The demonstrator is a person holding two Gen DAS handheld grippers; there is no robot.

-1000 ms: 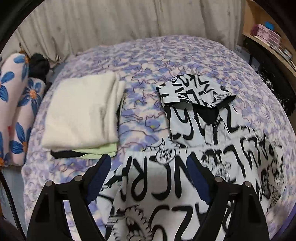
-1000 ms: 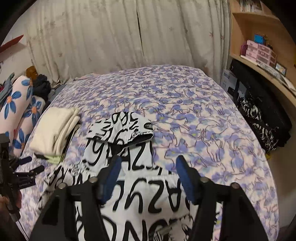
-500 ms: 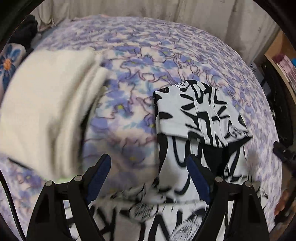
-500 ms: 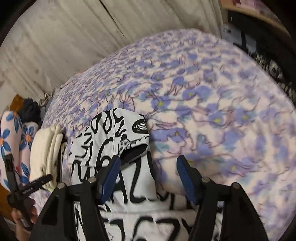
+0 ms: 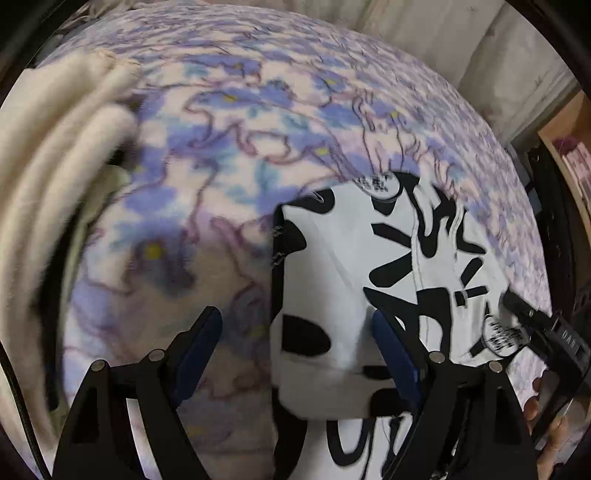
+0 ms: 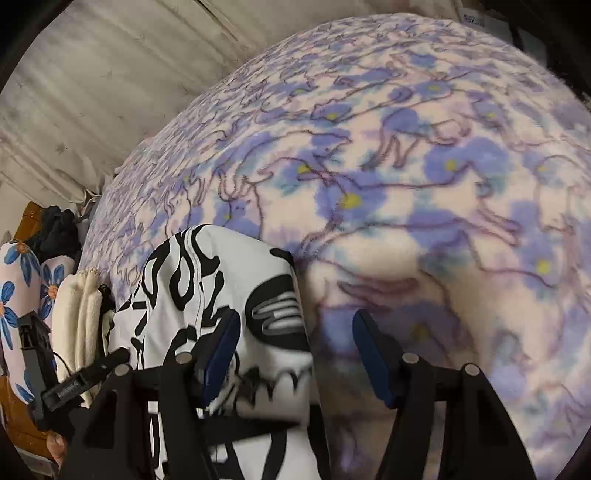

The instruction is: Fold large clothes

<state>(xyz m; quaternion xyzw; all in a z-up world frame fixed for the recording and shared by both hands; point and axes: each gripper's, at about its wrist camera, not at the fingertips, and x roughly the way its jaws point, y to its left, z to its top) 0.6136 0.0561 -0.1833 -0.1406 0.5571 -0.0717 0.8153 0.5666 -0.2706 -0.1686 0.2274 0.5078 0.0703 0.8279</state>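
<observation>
the jacket is spread on the bed, hood uppermost. the left gripper and right gripper are held spread over the hood's two edges (nothing pinched), seemingly to grasp both together.

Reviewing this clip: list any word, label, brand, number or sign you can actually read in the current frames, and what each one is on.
"DAS": seemingly, in pale letters on the other gripper seen at the edge of the left wrist view; uncertain.
Big black letters on the white hooded jacket: broken up by folds, no whole word readable.
Round badges on the hood: blurred, unreadable.
Label on the box behind the bed: too small to read.
</observation>
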